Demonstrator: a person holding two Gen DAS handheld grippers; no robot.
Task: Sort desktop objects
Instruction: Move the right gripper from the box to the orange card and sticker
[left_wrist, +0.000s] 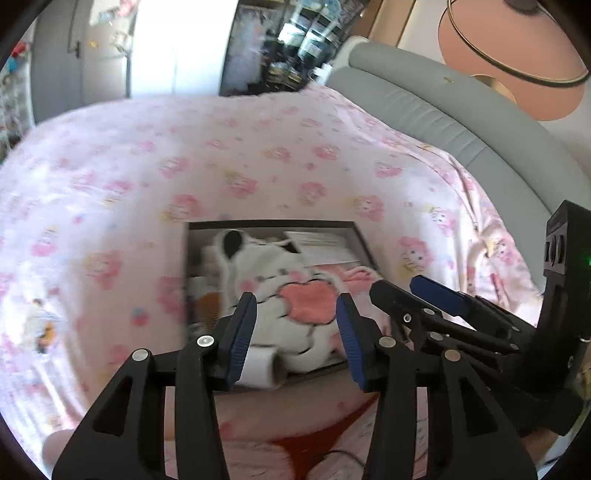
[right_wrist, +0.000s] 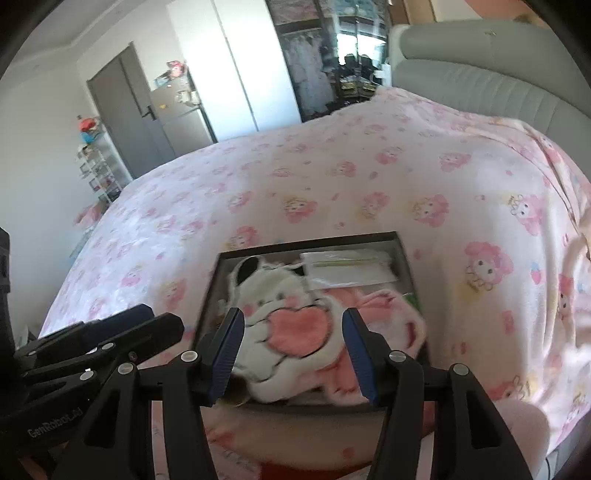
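You are in a home bedroom. A bed (right_wrist: 332, 192) covered by a pink cartoon-print sheet fills most of both views, with a grey padded headboard (right_wrist: 491, 81) at two o'clock. At eleven o'clock stand a grey door (right_wrist: 125, 110) and a tall white wardrobe (right_wrist: 236, 62); at twelve o'clock an open closet (right_wrist: 332, 59) holds hanging clothes. A peach lampshade (left_wrist: 509, 55) hangs at one o'clock in your left view.
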